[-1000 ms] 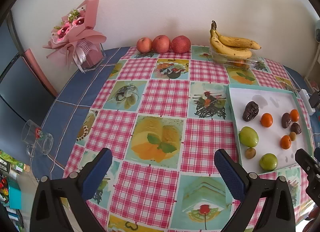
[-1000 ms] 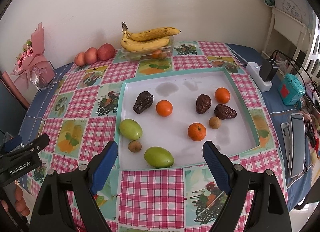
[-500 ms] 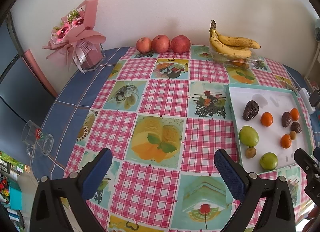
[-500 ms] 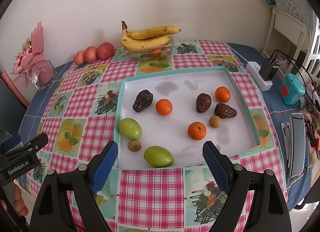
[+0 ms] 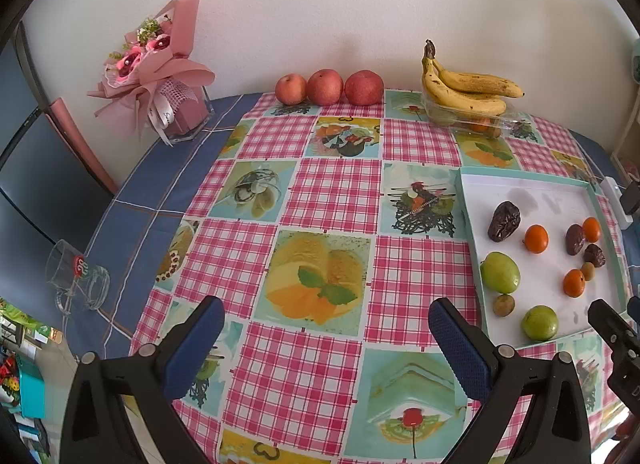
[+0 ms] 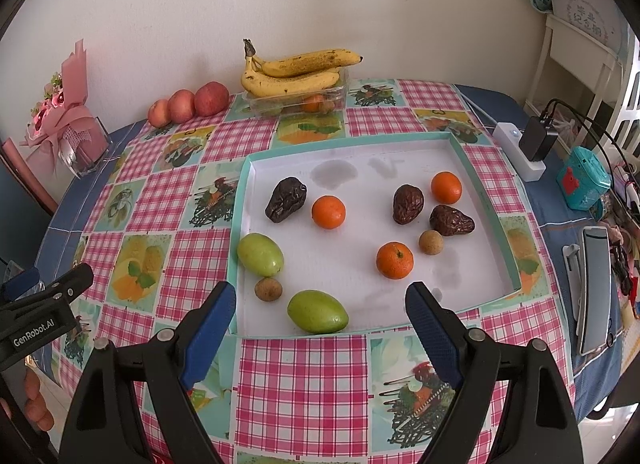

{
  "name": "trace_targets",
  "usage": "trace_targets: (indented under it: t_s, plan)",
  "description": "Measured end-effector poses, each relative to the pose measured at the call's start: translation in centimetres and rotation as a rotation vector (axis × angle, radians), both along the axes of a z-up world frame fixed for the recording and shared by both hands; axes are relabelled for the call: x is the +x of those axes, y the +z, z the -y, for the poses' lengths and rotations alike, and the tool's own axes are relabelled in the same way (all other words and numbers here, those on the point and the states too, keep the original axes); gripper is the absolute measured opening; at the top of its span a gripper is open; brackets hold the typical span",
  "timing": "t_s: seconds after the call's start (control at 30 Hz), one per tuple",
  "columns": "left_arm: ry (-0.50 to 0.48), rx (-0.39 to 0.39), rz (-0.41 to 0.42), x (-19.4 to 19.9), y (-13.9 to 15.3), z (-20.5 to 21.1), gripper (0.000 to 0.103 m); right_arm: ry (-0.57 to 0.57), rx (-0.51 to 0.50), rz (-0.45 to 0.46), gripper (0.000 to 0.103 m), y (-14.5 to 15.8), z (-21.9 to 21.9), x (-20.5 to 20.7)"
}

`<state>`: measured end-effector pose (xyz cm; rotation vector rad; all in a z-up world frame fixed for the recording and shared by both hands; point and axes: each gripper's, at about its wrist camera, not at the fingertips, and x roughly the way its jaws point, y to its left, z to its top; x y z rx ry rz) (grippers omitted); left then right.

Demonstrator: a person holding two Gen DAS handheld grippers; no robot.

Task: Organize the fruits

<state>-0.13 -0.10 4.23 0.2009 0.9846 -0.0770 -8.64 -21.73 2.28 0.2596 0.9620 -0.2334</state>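
Observation:
A white tray with a teal rim (image 6: pixel 360 151) (image 5: pixel 520 187) lies on the checked tablecloth. Scattered in it are three oranges (image 6: pixel 328 211), three dark wrinkled fruits (image 6: pixel 286 199), two green fruits (image 6: pixel 317 312) and two small brown ones (image 6: pixel 268 288). My right gripper (image 6: pixel 320 316) hovers open above the tray's near edge, nothing between its blue pads. My left gripper (image 5: pixel 324 332) is open over the cloth left of the tray, holding nothing. The left gripper's body (image 6: pixel 40 316) shows at the left edge of the right wrist view.
Three red apples (image 5: pixel 326 87) line the wall. Bananas (image 6: pixel 296 69) rest on a clear box. A pink bouquet (image 5: pixel 160 67) stands far left, a glass mug (image 5: pixel 76 280) near the table's left edge. A power strip (image 6: pixel 520 151), teal toy and flat device lie right.

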Motion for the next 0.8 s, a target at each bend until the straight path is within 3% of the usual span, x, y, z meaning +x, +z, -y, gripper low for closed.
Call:
trace_targets:
  t_s: [0.8]
  plan:
    - [0.011, 0.004, 0.001, 0.05, 0.12, -0.41, 0.103, 0.007, -0.005, -0.008, 0.087, -0.3, -0.04, 0.02]
